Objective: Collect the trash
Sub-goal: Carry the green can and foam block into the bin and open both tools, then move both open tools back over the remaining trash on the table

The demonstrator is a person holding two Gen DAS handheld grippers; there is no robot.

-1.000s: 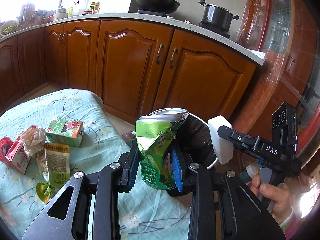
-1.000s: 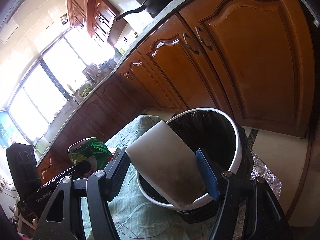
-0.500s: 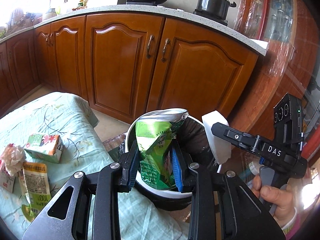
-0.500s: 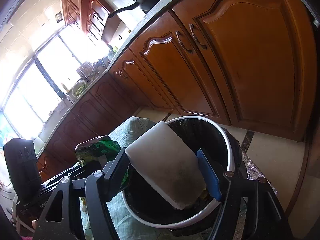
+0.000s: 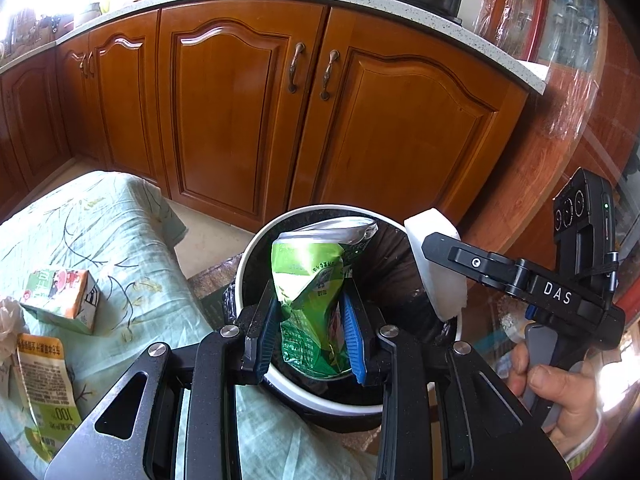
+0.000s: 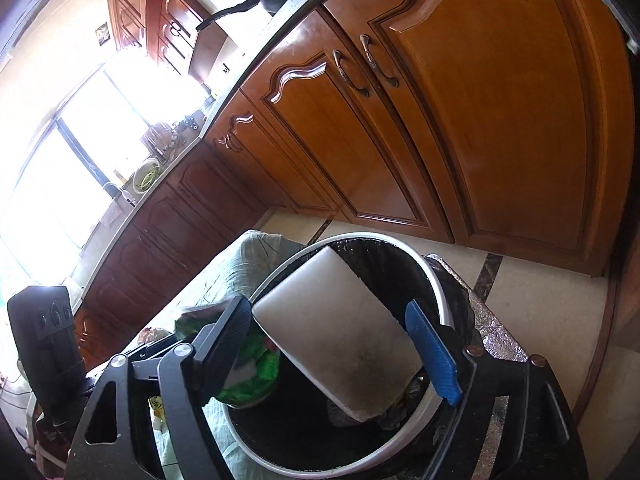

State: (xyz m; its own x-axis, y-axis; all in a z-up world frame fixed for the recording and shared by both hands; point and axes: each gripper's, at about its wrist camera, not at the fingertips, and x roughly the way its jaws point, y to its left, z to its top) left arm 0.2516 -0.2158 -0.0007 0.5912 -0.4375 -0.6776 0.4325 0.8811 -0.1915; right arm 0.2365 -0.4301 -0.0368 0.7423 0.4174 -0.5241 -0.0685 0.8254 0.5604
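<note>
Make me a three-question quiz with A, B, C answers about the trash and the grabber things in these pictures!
1. Where is the crumpled green foil snack bag?
A. above the round white-rimmed trash bin
B. on the countertop
C. on the floor

2. What colour is the flat foam block?
A. red
B. white
C. blue

3. What is the left gripper doing?
A. hanging open
B. clamping the bag
C. holding a carton

Answers: 1 A, the left wrist view shows the bag over the bin's black-lined mouth. 2 B, it is white with grey smudges, held in the right gripper. 3 B, both pads press the bag's sides.
</note>
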